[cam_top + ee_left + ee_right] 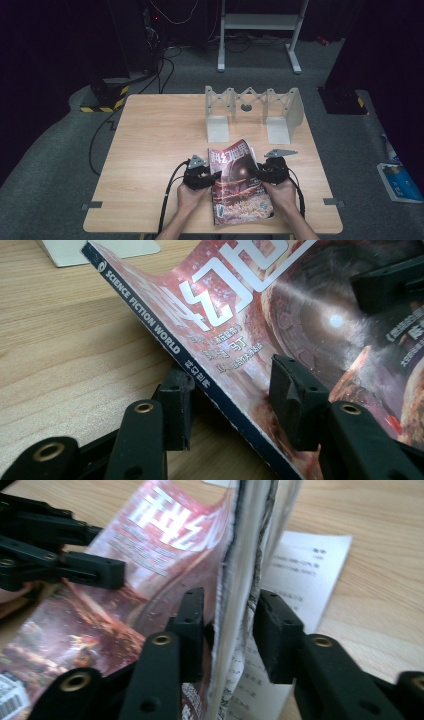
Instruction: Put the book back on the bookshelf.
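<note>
A science-fiction magazine (240, 182) with a red cover lies near the table's front edge, between my two grippers. My left gripper (212, 177) is at its spine. In the left gripper view the spine (165, 340) runs up off the wood between the jaws of my left gripper (232, 385), one pad below it and one over the cover, with a gap. My right gripper (256, 172) is at the page edge. In the right gripper view the magazine's pages (245, 555) stand on edge between the jaws of my right gripper (232, 612), which are apart and not pressing.
A grey folding rack (252, 112) stands at the back of the wooden table (150, 150). A white printed page (305, 575) lies flat on the wood beside the right jaw. A blue book (400, 182) lies on the floor at the right.
</note>
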